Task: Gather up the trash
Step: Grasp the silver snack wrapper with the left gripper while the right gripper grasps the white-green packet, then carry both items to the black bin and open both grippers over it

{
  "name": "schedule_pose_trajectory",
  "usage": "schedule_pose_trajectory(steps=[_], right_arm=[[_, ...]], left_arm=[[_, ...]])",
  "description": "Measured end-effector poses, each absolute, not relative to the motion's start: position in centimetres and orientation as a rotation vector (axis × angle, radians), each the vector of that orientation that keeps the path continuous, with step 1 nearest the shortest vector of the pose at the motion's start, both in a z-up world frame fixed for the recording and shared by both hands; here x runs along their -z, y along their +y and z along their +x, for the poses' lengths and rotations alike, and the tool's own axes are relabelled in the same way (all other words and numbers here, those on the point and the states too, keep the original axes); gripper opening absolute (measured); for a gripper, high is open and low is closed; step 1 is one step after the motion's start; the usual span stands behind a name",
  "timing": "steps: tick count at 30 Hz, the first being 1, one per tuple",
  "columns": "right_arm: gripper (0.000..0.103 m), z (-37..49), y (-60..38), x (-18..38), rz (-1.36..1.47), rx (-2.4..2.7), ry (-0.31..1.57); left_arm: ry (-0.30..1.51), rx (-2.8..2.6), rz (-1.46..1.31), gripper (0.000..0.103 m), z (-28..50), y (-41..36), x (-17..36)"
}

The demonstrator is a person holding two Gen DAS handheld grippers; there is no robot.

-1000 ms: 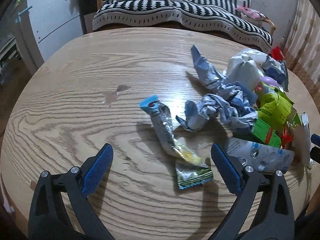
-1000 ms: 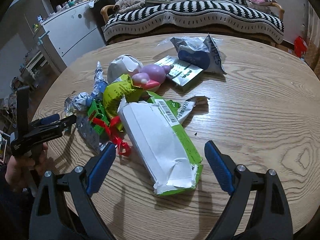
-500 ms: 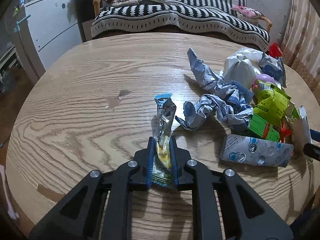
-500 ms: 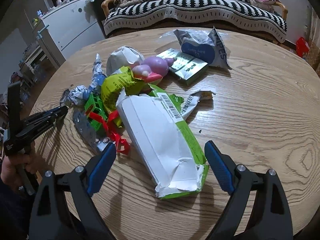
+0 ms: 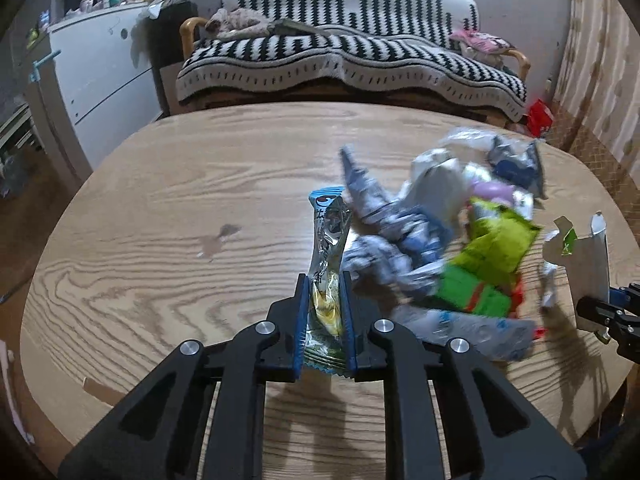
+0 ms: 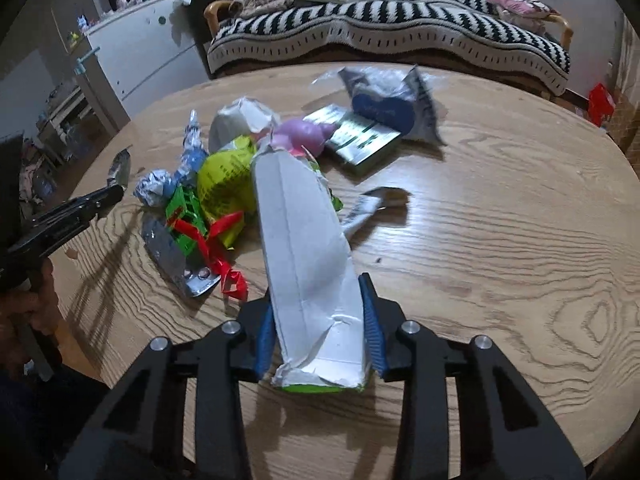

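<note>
My left gripper (image 5: 325, 292) is shut on a long silver snack wrapper (image 5: 330, 232) with a blue top, held just above the round wooden table (image 5: 160, 208). My right gripper (image 6: 318, 304) has a torn white-and-green carton (image 6: 300, 232) between its pads; its jaws are closing and press on the carton's sides. The carton's far end leans over the trash pile. That pile holds a lime-green bag (image 6: 224, 176), crumpled blue-white wrappers (image 5: 392, 236), a silver blister pack (image 6: 172, 256) and a purple toy (image 6: 304, 136). The left gripper (image 6: 116, 192) also shows in the right wrist view.
A flat foil box (image 6: 356, 140) and a blue-and-clear bag (image 6: 388, 100) lie at the far side of the pile. Behind the table stands a sofa (image 5: 344, 60) with a black-and-white blanket, and to the left a white cabinet (image 5: 96, 68). The table's near edge is close below both grippers.
The left gripper shut on the snack wrapper and lifted it off the table. The right gripper's jaws came in from wide open onto the carton's sides.
</note>
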State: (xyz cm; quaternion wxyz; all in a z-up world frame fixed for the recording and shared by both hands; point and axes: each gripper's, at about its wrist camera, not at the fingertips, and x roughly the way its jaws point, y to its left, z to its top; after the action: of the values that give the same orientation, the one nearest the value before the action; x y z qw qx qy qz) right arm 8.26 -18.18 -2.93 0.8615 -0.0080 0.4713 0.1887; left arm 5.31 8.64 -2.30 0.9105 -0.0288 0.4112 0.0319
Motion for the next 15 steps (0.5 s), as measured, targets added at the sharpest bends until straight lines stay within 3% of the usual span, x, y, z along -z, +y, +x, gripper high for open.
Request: schedule_pose_trajectory(steps=[9,15], right_arm=[[0.037,5.7,-26.9,0.1,0.099,-0.279,0.904],[0.037,2.4,-36.7,-0.7,0.19,-0.106,0.868]], left_arm=[[0.805,0.077,-0.049,0.015,6.1,1.6,-0.3],[0.803,0.291,-0.009,0.015,6.3,-9.1,-1.1]])
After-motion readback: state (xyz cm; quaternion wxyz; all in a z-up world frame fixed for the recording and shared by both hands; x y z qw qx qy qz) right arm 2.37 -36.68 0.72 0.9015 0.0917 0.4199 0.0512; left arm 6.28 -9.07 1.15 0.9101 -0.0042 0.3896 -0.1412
